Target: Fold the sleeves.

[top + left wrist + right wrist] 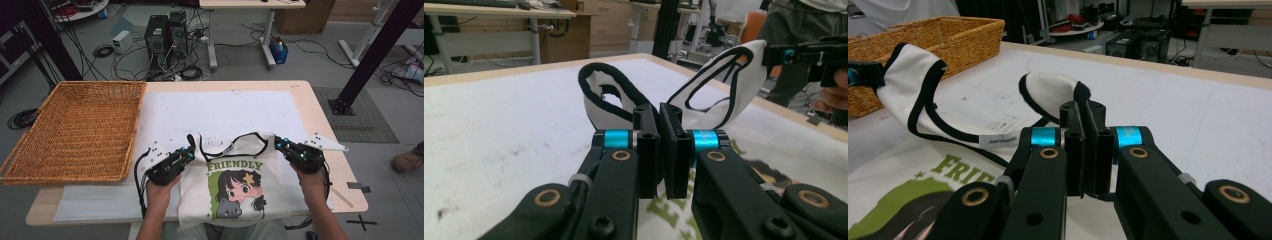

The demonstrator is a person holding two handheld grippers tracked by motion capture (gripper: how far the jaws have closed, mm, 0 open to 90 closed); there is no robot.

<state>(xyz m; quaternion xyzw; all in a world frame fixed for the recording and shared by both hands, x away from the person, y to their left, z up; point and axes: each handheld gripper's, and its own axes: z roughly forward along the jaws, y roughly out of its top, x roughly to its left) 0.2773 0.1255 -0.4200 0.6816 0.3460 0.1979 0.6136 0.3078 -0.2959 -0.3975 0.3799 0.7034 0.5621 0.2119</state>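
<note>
High view: white printed top [235, 187] lies on surface [320, 120] nr front edge, wicker basket [75, 127] at left. L tongs [189, 152] & R tongs [278, 144] each clenched on a shoulder strap.
L gripper view: L tongs [662, 112] pinch black-trimmed strap.
R gripper view: R tongs [1083, 107] same.

Right gripper [1088, 117] jaws clamped on white top's [1048, 92] black-trimmed strap; wicker basket [948, 35] beyond.

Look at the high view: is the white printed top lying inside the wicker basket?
No. The white printed top lies on the table, beside the wicker basket, with a gripper at each shoulder.
</note>
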